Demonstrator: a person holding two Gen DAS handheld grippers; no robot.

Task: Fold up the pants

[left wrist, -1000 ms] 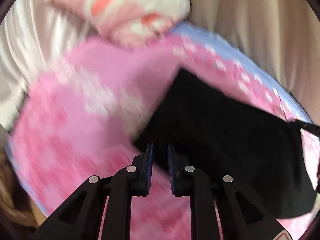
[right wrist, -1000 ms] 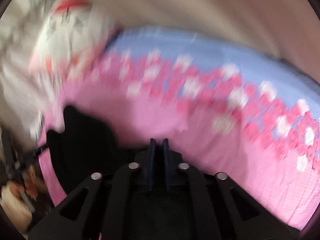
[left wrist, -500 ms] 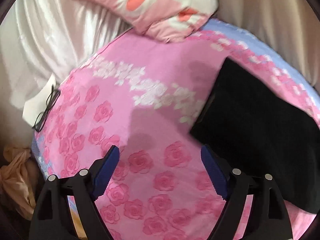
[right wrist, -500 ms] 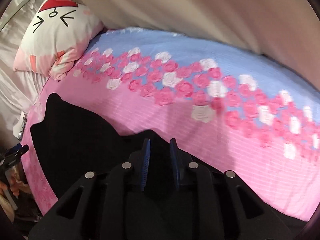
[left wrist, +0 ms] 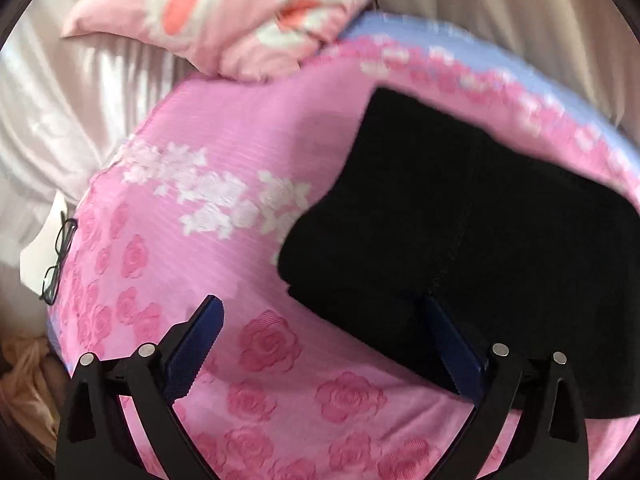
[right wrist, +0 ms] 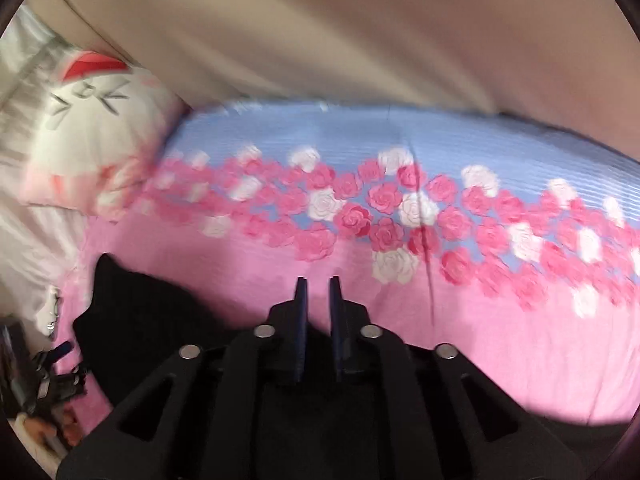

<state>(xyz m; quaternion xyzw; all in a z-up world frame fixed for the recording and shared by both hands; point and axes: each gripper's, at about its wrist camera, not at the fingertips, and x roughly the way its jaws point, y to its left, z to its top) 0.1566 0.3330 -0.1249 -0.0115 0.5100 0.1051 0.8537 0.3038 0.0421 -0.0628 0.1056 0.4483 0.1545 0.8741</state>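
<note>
The black pants (left wrist: pixel 460 240) lie folded flat on the pink rose-patterned bedspread (left wrist: pixel 208 152). My left gripper (left wrist: pixel 320 312) is wide open above the bed; its right finger (left wrist: pixel 452 344) hovers over the near edge of the pants, its left finger over bare bedspread. In the right wrist view the pants (right wrist: pixel 152 320) lie at lower left, running under the gripper. My right gripper (right wrist: pixel 318 292) has its jaws nearly closed with a narrow gap; nothing shows between the fingertips.
A pink and white cartoon pillow (left wrist: pixel 240 12) lies at the head of the bed, also in the right wrist view (right wrist: pixel 88 136). Eyeglasses (left wrist: pixel 60 256) rest on white fabric at the bed's left edge. Beige curtains (right wrist: pixel 320 32) hang behind the bed.
My left gripper opened wide, letting go of the pants, then swung back so its right finger is over them. My right gripper opened slightly and lifted a little.
</note>
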